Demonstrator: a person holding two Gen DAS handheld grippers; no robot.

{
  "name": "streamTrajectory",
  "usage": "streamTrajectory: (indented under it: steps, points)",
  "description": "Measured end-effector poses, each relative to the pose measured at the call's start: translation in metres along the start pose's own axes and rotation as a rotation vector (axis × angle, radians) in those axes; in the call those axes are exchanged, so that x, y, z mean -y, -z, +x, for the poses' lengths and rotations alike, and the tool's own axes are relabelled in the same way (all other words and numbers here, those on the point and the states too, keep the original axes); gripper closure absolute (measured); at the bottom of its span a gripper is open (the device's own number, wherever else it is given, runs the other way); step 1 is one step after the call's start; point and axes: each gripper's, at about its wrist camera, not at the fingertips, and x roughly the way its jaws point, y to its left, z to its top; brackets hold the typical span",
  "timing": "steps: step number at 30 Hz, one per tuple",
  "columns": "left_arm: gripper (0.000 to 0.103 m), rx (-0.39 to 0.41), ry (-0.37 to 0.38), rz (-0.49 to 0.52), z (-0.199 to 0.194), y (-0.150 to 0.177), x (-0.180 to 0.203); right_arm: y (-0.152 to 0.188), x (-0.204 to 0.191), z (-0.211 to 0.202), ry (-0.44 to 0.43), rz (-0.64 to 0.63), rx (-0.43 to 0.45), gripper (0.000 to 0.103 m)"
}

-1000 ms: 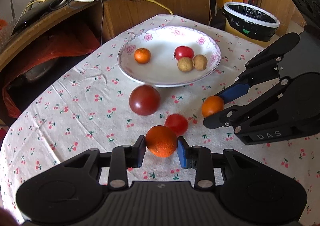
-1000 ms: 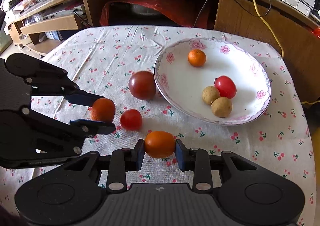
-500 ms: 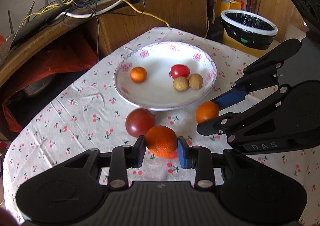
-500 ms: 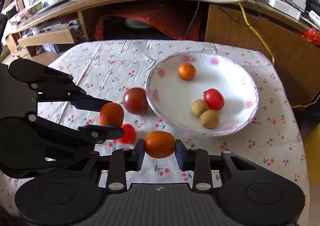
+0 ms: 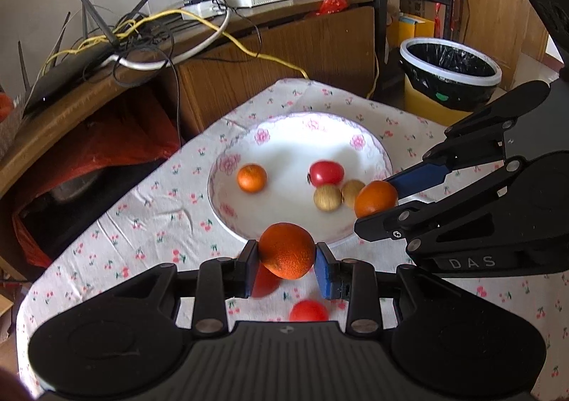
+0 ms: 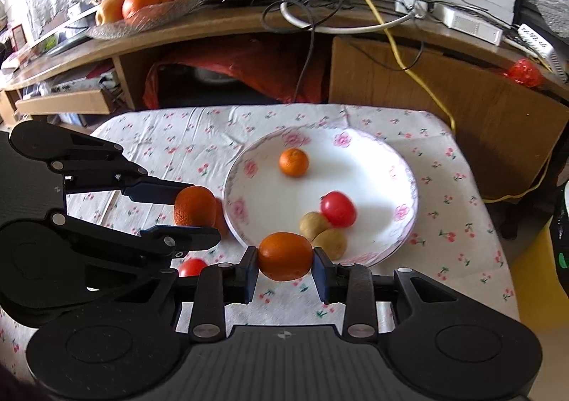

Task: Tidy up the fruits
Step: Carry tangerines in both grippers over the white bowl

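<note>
You've lifted both grippers toward the plate [image 5: 227,209]: your left gripper [image 5: 287,258] clamps an orange [image 5: 286,250] at its near rim, your right gripper [image 6: 284,264] clamps a tangerine [image 6: 284,256] over it.

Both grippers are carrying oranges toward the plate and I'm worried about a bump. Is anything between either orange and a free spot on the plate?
Nothing visible blocks either one. The left gripper's orange and the right gripper's orange both hang at the near rim of the plate. Bare plate lies beyond, clear of the small orange, red tomato and two brown fruits.
</note>
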Motion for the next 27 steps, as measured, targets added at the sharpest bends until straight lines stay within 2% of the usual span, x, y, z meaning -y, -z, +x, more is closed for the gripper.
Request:
streamTrajectory:
  steps: [7,11,27]
  points:
    - [0.062,0.017,0.009,-0.011,0.007,-0.011,0.000,-0.003,0.012,-0.001,0.021,0.036,0.019,0.074]
    - [0.062,0.021,-0.011,0.002,0.011,-0.015,0.004,-0.005,0.014,0.001,0.040,0.039,0.020,0.073]
    - [0.063,0.014,-0.021,-0.077,0.029,-0.024,-0.014,-0.018,0.024,0.018,0.041,0.091,0.031,0.073]
